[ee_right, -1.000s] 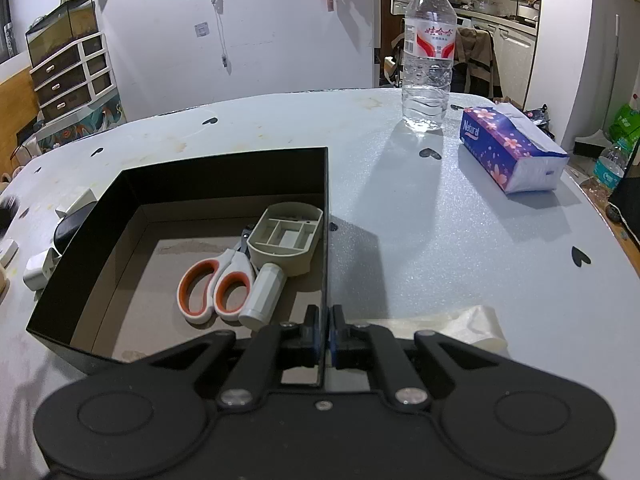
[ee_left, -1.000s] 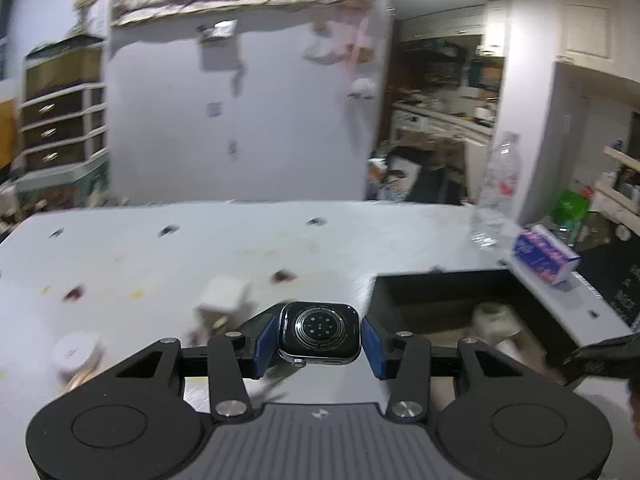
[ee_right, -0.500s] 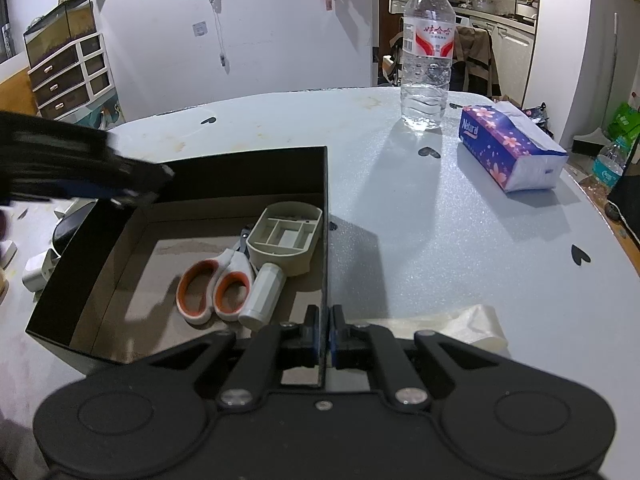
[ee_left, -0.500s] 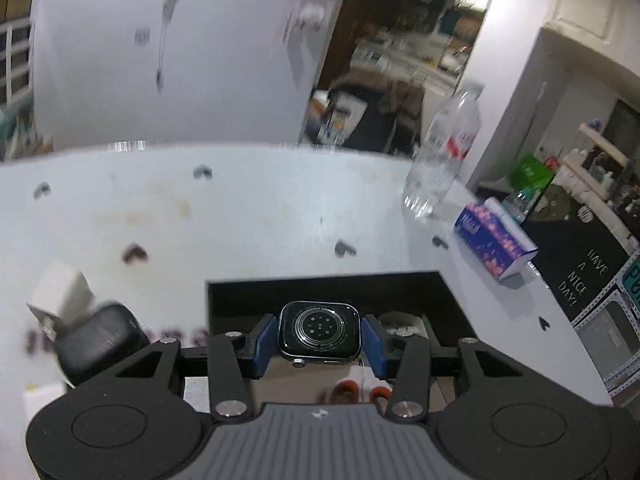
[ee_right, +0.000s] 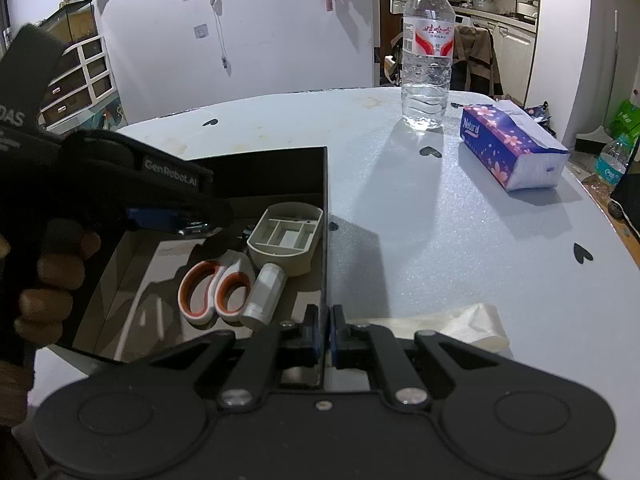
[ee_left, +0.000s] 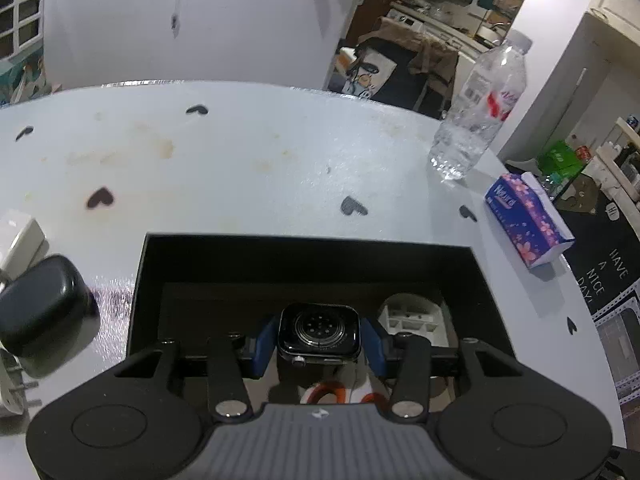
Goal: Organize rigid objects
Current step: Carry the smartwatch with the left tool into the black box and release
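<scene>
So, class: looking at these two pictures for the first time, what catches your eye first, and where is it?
First, the black smartwatch body, pinched in the left tongs above the open black box. Next, the orange-handled scissors lying inside that box beside a grey compartment tray. Then the water bottle standing at the table's far edge.

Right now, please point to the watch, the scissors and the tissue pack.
watch [ee_left: 319, 330], left wrist view, centre of its back.
scissors [ee_right: 208, 294], right wrist view, orange-and-white handle.
tissue pack [ee_right: 506, 146], right wrist view, flowered side.
</scene>
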Motion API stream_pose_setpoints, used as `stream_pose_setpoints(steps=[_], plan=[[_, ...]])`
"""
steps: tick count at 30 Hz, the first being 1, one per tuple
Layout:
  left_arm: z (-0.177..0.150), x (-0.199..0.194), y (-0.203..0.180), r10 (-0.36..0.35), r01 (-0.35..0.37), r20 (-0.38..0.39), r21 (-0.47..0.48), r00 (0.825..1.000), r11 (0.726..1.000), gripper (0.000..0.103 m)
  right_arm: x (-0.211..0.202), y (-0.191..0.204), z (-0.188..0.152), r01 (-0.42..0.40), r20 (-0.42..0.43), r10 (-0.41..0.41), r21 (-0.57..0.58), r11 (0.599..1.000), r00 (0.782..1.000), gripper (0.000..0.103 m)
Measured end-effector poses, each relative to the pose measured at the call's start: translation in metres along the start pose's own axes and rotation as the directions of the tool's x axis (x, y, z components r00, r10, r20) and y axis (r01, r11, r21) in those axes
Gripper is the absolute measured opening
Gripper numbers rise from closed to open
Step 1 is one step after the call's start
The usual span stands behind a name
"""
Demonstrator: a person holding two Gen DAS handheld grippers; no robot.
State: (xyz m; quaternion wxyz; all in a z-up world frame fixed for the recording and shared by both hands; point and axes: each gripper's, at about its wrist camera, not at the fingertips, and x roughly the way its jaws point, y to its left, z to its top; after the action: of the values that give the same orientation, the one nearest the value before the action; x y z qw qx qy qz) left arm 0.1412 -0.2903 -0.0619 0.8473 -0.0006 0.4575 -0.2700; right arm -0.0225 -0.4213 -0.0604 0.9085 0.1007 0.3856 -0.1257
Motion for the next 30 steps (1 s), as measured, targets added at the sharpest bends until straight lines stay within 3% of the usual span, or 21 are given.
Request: stream_pose_setpoints(steps=[4, 12, 13, 15, 20, 30], plan=[[0.0, 0.0, 0.001, 0.015, -0.015, 0.045, 0.008, 0.999, 1.0, 0.053, 0.0, 0.001, 0.0, 0.001, 0.0, -0.001, -0.002, 1.0, 1.0, 0.006], [-0.002, -0.015, -0.003, -0.031, 0.028, 0.063, 0.056, 0.998, 0.998, 0.066, 0.001, 0.0, 0.0, -0.002, 0.0, 0.002, 0.002, 1.0, 1.0, 0.006], [-0.003, -0.02, -0.004, -0.041, 0.037, 0.068, 0.066, 0.997, 0.997, 0.069, 0.001, 0.0, 0.0, -0.003, 0.0, 0.003, 0.002, 1.0, 1.0, 0.006], [-0.006, -0.031, -0.005, -0.049, 0.04, 0.089, 0.092, 0.995, 0.995, 0.084, 0.001, 0.0, 0.0, -0.003, 0.0, 0.003, 0.002, 1.0, 1.0, 0.006], [-0.016, -0.061, -0.003, -0.081, 0.06, 0.13, 0.16, 0.988, 0.985, 0.093, 0.001, 0.0, 0.0, -0.003, 0.0, 0.003, 0.002, 1.0, 1.0, 0.006], [-0.043, -0.107, 0.003, -0.074, 0.023, 0.181, 0.268, 0.981, 0.963, 0.103, 0.001, 0.0, 0.0, 0.004, -0.001, -0.004, 0.0, 1.0, 1.0, 0.006]])
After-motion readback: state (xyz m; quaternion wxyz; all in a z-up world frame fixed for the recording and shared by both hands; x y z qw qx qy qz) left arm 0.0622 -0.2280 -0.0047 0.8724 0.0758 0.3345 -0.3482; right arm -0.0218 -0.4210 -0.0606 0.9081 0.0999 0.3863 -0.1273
